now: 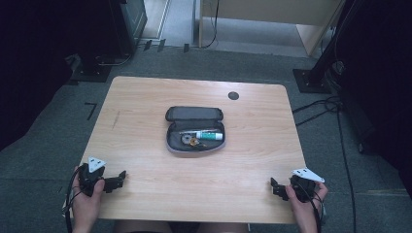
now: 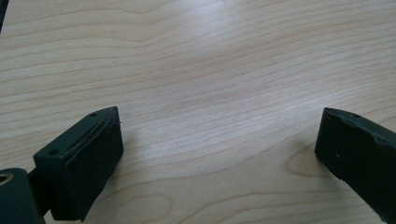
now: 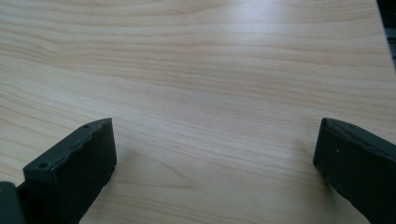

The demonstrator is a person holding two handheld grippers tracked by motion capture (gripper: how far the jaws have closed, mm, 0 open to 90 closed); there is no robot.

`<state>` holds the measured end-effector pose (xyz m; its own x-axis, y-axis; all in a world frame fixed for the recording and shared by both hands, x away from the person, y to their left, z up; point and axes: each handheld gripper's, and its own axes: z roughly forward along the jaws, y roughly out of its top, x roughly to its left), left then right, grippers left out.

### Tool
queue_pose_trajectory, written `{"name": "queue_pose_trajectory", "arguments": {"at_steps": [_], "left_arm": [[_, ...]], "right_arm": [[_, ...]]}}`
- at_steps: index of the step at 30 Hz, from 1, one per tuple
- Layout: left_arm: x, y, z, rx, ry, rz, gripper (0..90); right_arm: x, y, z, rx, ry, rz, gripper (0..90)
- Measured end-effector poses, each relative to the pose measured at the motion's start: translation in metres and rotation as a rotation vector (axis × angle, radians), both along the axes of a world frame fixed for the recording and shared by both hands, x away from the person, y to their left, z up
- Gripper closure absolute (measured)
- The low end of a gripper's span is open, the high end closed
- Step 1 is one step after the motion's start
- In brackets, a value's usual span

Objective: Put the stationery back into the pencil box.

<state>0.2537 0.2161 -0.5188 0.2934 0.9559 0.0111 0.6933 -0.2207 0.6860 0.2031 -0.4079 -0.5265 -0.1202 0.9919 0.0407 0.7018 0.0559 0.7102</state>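
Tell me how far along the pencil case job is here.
Done: the pencil case lies unzipped mid-table, pens and small items inside. In hand: nothing; the left gripper and right gripper rest open at the table's near edge. Left: any handling of the case or its contents.

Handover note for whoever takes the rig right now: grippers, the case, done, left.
Left gripper: jaws wide open, nothing held, at the near left edge of the table.
Right gripper: jaws wide open, nothing held, at the near right edge.
Pencil case: mid-table, lid open, far from both grippers. Inside lie a white-and-teal tube, a pen and some small round pieces.
Done: nothing handled that I can tell.
Left: probably reach in and work on the case or its contents.
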Motion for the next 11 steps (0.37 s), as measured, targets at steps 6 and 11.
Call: {"name": "queue_pose_trajectory", "arguments": {"at_steps": [6,11], "left_arm": [[0.0,0.0,-0.0001,0.0,-0.001,0.0,1.3],[0.0,-0.003,-0.0003,-0.004,-0.003,0.026,1.2]], "right_arm": [[0.0009,-0.0012,-0.0004,-0.014,0.003,0.01,0.0],[0.0024,-0.0023,-0.0005,-0.014,0.002,0.027,0.0]]}}
